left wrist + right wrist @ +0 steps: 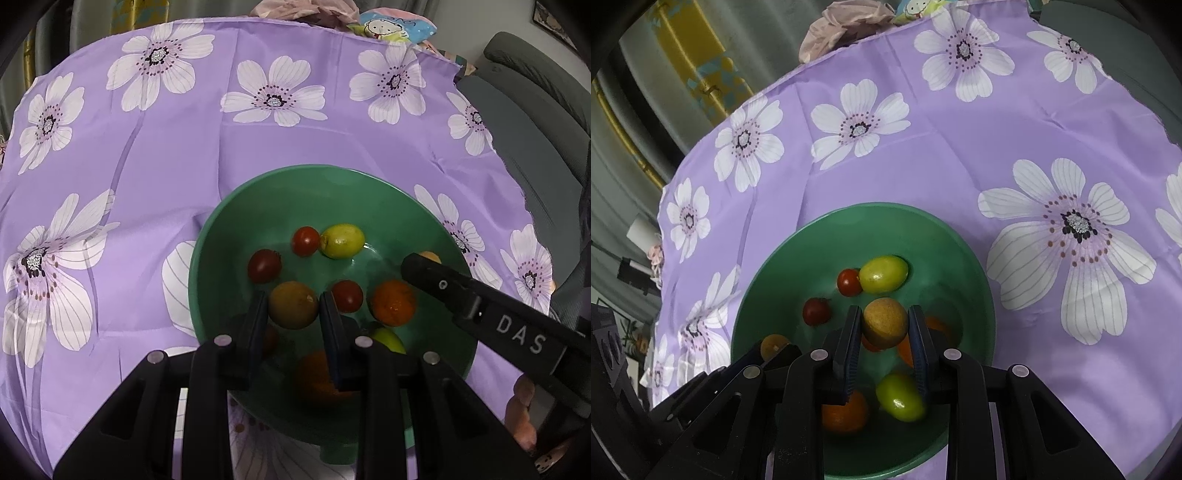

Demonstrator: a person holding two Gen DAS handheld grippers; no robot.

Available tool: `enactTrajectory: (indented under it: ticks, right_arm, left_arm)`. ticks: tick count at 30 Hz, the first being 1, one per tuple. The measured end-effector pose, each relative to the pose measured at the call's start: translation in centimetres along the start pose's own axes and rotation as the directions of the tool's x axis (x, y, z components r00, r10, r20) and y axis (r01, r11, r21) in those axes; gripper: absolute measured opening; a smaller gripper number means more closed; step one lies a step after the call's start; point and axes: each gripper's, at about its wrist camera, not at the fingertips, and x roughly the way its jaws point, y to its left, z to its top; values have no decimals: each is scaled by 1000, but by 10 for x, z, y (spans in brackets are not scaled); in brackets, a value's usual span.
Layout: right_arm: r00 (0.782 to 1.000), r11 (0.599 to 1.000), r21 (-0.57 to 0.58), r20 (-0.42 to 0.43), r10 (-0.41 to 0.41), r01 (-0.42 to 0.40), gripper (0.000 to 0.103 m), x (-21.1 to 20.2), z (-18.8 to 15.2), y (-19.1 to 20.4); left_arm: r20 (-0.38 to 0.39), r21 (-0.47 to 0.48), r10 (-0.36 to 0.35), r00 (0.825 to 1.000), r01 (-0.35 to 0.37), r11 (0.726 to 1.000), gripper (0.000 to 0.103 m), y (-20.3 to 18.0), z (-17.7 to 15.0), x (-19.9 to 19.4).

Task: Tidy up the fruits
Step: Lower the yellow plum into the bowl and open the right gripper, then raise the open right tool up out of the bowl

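my left gripper (293, 308) is clamped on a round brownish fruit (293, 304), held between the pads over the green bowl (236, 206). my right gripper (884, 325) grips another brownish fruit (885, 323) the same way, above the same bowl. both fruits sit straight ahead of their tools with no clear long axis, so neither needs turning. the rest lie loose in the bowl below: red tomatoes (306, 240), a yellow-green fruit (342, 240), an orange one (393, 302). as i judge it, either hand could carry its fruit out over the purple cloth (147, 155); the bowl's rim is the thing to clear.

Dim, soft light; edges perhaps blurred.
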Motion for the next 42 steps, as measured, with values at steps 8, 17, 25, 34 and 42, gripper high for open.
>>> enactTrajectory:
  ticks: [8,17,25,34,42]
  right_arm:
    - [1000,1000,0,-15,13,-13,27,4,-1,3]
    - [1000,1000,0,-24,9,-9,27,6,-1,2]
    - [1000,1000,7,-26,7,-7,27,7,-1,1]
    - [999,999,29,-13,42,-42,27,2,0,-3]
    - [994,995,40,62,86,-88,46,-17,2,-5]
  left_arm:
    - [-1,-2,0,1000,0,1000,28,0,0,2]
    - [-2,-18,-16,1000,16,1000,28,2,-1,1]
    - [-4,-53,-57,998,57,997,29,7,-1,0]
    - [-20,-84,-134,991,132,988,48,9,5,-3]
    - [66,-38,-62,996,65,997,58,0,12,-36]
